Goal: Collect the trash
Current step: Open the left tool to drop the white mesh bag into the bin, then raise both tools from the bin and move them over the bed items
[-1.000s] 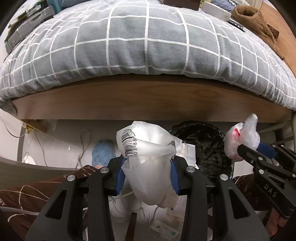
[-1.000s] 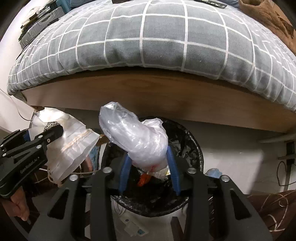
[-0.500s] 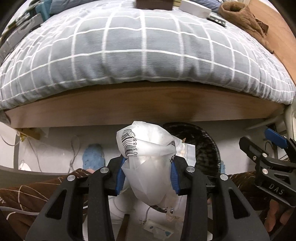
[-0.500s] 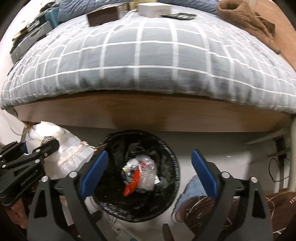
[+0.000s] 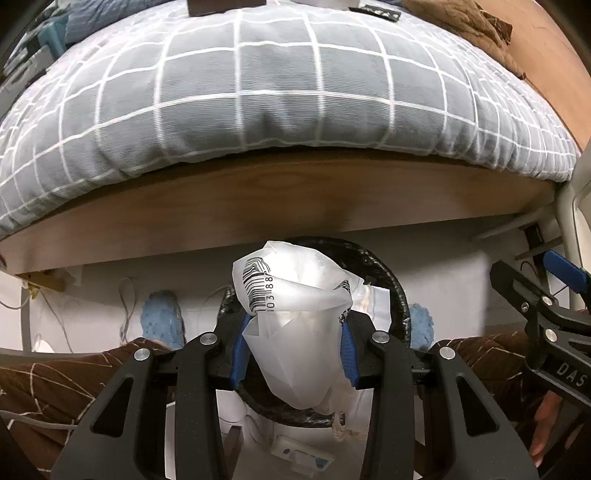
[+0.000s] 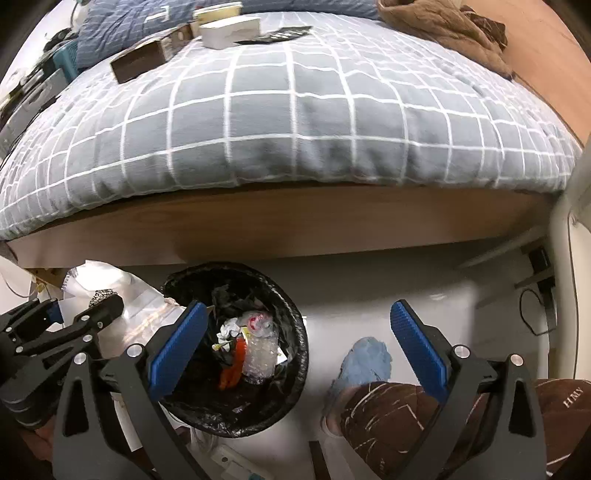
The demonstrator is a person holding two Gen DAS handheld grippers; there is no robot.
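My left gripper (image 5: 293,341) is shut on a crumpled white plastic bag (image 5: 295,328) with a barcode, held over the black-lined trash bin (image 5: 391,280). My right gripper (image 6: 295,350) is open and empty, to the right of the trash bin (image 6: 295,384). The bin holds a clear plastic bag with red marks (image 6: 258,347), an orange scrap and crumpled paper. The left gripper with the white bag (image 6: 122,295) shows at the left of the right wrist view. The right gripper (image 5: 543,295) shows at the right edge of the left wrist view.
A bed with a grey checked duvet (image 6: 295,110) and wooden frame (image 5: 295,206) stands just behind the bin. Boxes (image 6: 140,62) and brown clothing (image 6: 443,26) lie on it. My legs in brown trousers (image 6: 406,417) and blue slippers (image 6: 365,362) flank the bin. Cables and a power strip (image 5: 303,454) lie on the floor.
My right gripper opened and dropped the clear red-marked bag into the bin, then drew back to the right. My left gripper carried the white bag rightward over the bin.
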